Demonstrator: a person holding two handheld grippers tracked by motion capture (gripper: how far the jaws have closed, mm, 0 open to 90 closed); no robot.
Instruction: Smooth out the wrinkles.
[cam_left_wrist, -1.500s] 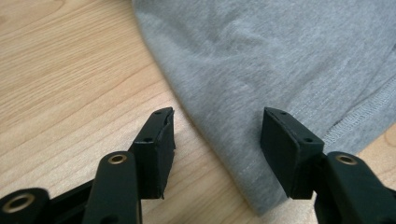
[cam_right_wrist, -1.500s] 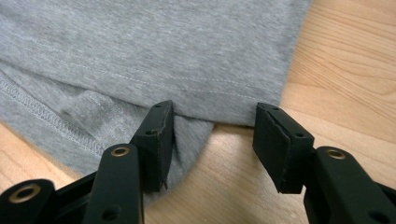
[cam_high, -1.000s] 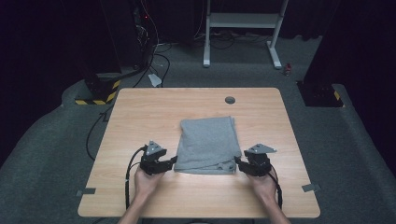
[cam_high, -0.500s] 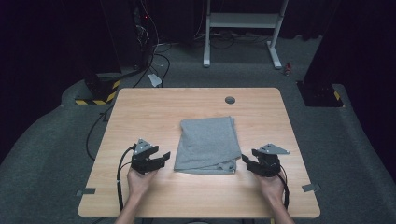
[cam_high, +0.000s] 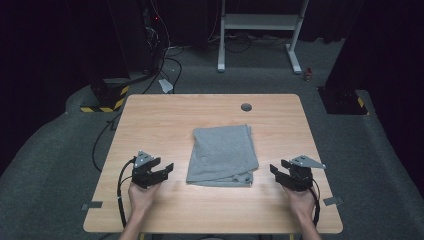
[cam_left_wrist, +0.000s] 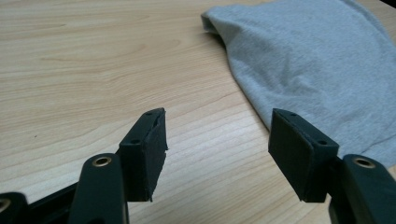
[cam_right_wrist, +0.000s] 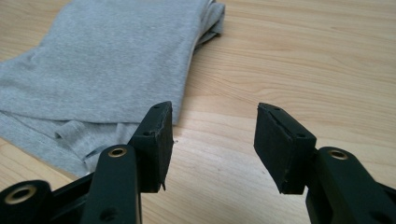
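The grey cloth (cam_high: 222, 156) is seen folded at frame centre, apparently finished, with the left gripper (cam_high: 161, 170) and right gripper (cam_high: 279, 172) both spread apart, empty, beside it.

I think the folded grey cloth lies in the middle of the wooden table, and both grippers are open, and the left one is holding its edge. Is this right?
Not quite. The left gripper holds nothing: in the left gripper view its fingers stand apart over bare table, beside the folded grey cloth. The rest is right.

The cloth (cam_left_wrist: 317, 60) is cut off at the left gripper view's right edge; its inner folds stay hidden.
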